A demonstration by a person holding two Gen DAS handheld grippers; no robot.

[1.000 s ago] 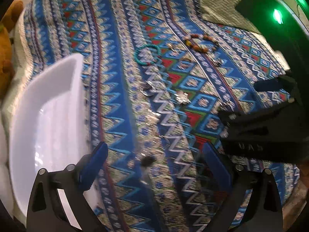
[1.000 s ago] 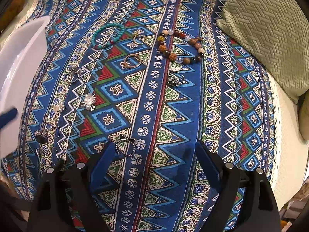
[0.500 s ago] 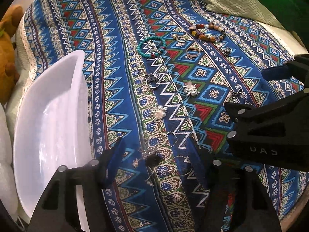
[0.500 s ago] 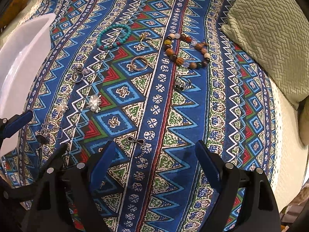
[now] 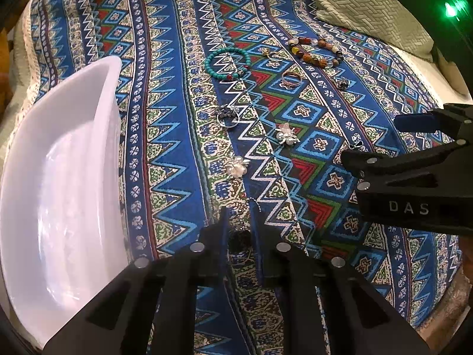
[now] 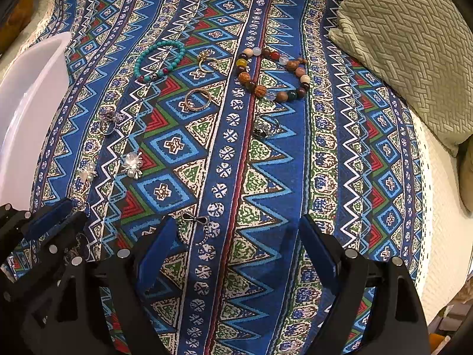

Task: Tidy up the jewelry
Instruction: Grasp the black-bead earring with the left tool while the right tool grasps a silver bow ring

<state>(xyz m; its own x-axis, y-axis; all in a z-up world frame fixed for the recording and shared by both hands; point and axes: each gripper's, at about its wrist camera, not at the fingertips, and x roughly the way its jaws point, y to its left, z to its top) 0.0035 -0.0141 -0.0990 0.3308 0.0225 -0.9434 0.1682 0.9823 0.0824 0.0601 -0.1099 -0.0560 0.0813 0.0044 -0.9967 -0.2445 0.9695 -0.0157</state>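
Jewelry lies scattered on a patterned blue cloth. My left gripper (image 5: 240,233) is shut on a dark pendant earring (image 5: 240,238), low on the cloth beside the white tray (image 5: 59,153). My right gripper (image 6: 233,254) is open and empty above the cloth; a small silver bow necklace (image 6: 196,219) lies just ahead of its left finger. Further off lie a turquoise bead bracelet (image 6: 159,60), a multicolour bead bracelet (image 6: 273,72), a gold ring (image 6: 197,99), a gold charm ring (image 6: 207,59), a dark ring (image 6: 261,128), a silver ring (image 5: 227,115) and two pearl flower pieces (image 5: 286,134) (image 5: 238,167).
A green woven cushion (image 6: 414,38) lies at the far right on the cloth. The white tray also shows at the left edge of the right wrist view (image 6: 26,112). The right gripper's body shows in the left wrist view (image 5: 414,189). The cloth's edge runs along the right.
My left gripper has gone from wide open to shut around the dark pendant earring. The right gripper has stayed open and shifted slightly forward.
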